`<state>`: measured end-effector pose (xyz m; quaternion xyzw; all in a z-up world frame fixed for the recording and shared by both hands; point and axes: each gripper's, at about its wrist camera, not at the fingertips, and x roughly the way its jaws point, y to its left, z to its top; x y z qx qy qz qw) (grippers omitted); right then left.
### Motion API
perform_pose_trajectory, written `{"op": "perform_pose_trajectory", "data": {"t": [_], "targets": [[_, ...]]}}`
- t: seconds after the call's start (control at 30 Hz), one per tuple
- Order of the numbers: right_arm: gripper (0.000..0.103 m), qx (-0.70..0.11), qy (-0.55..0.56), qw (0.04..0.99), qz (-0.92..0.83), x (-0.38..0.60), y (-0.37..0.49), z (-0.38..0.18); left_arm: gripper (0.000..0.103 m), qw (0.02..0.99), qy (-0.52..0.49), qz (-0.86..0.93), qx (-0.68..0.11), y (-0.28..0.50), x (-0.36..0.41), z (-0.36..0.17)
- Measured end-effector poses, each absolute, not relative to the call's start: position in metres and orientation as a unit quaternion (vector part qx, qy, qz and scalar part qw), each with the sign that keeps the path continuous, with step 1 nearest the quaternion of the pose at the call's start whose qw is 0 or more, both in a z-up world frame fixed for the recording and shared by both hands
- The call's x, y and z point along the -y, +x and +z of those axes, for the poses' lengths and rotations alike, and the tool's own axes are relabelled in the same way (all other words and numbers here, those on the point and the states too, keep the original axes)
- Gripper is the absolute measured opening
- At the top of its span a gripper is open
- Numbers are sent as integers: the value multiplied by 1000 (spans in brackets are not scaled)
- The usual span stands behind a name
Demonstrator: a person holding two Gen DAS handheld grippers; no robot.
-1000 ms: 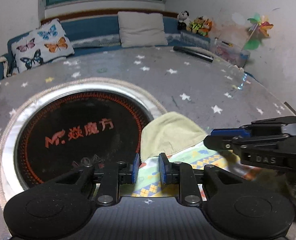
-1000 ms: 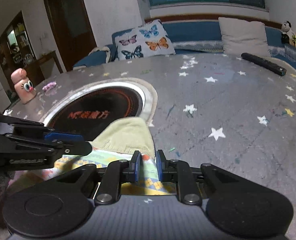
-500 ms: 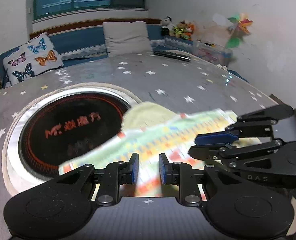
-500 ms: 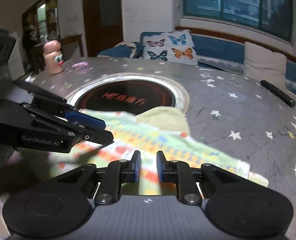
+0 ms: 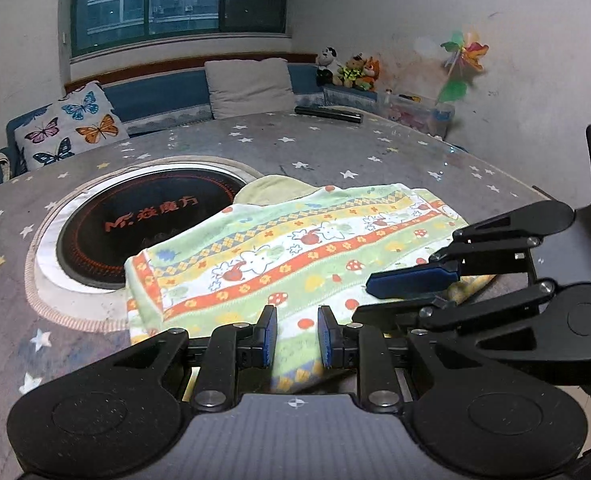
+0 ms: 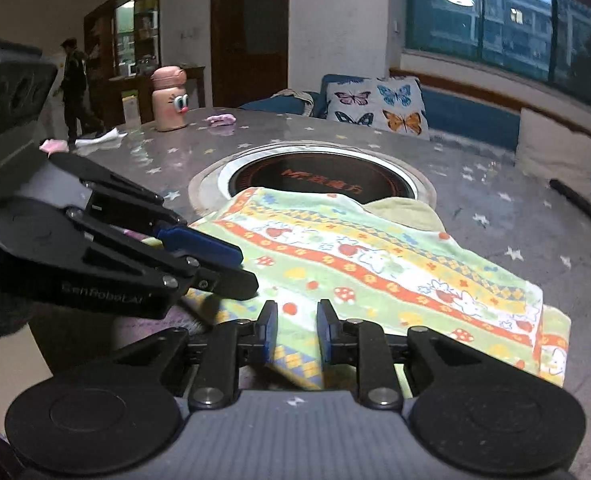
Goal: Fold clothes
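A patterned cloth [image 5: 295, 248] with green, yellow and orange stripes, bunnies and mushrooms lies spread on the star-print table, its far part over a pale green cloth [image 5: 271, 190]. My left gripper [image 5: 294, 338] is slightly open with the cloth's near edge between its blue pads. My right gripper [image 6: 294, 332] is likewise slightly open over the near edge of the patterned cloth [image 6: 375, 264]. The right gripper also shows in the left wrist view [image 5: 399, 284], and the left gripper in the right wrist view [image 6: 215, 264].
A round black induction hob [image 5: 151, 220] is set in the table [image 5: 335, 148]. A black remote [image 5: 329, 114] lies far back. A pink bottle [image 6: 170, 100] and pink scraps stand at the far left. Cushions and toys line the bench behind.
Both grippers pulled back and up towards the table's near edge, drawing the patterned cloth out flat over the pale green one. The jaws have opened a little wider.
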<state>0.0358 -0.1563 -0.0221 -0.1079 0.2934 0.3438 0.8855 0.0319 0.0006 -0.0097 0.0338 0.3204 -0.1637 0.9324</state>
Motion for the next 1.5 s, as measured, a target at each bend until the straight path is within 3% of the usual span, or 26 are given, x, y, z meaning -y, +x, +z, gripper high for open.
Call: {"op": "perform_pose_trajectory", "data": {"t": [0.47, 0.57, 1.17, 1.5], "targets": [[20, -315, -17, 925, 210, 229, 35, -27, 25, 937, -10, -133, -323, 18, -25, -18], [11, -321, -9, 929, 181, 251, 33, -29, 25, 937, -14, -131, -323, 17, -27, -18], [12, -309, 2, 937, 162, 256, 76, -26, 25, 937, -14, -122, -327, 25, -34, -8], [12, -308, 5, 936, 168, 244, 135, -24, 25, 941, -15, -85, -328, 82, -45, 2]]}}
